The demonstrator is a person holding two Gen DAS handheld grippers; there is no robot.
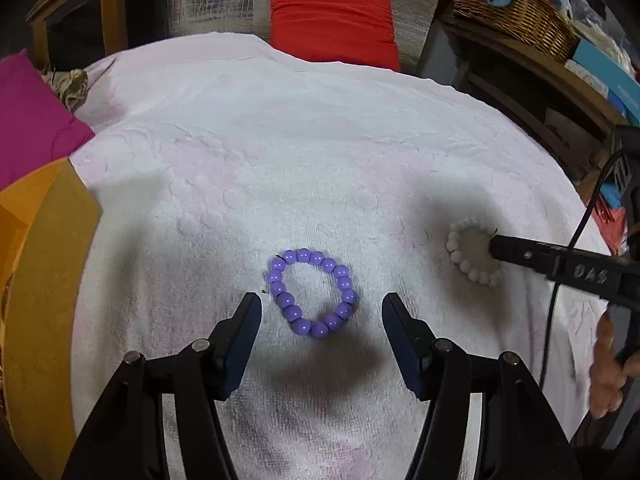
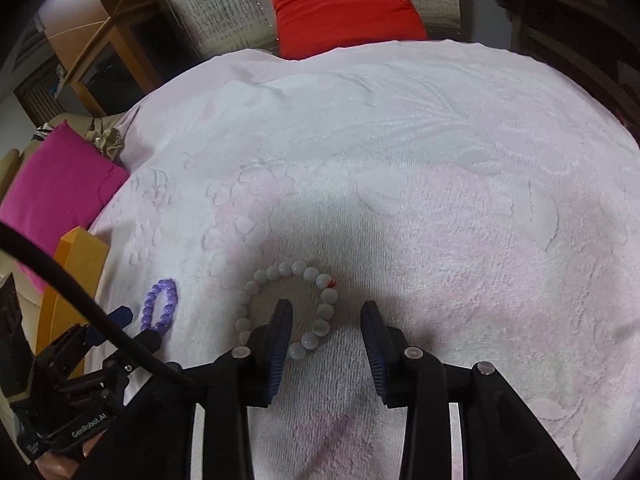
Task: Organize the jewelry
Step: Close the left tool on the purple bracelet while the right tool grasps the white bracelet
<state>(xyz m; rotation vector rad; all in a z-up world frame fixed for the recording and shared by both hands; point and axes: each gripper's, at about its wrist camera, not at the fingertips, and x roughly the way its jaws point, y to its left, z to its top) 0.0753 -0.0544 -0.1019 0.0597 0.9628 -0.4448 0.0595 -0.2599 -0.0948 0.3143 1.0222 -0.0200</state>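
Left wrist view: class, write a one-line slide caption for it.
Open left hand-held gripper poised over a purple round-bead bracelet lying flat on a white textured towel, untouched by its fingers.

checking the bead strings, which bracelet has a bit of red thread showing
The white bracelet, in front of the right hand-held gripper: a red knot shows between two beads on its far side. The purple bracelet shows none.
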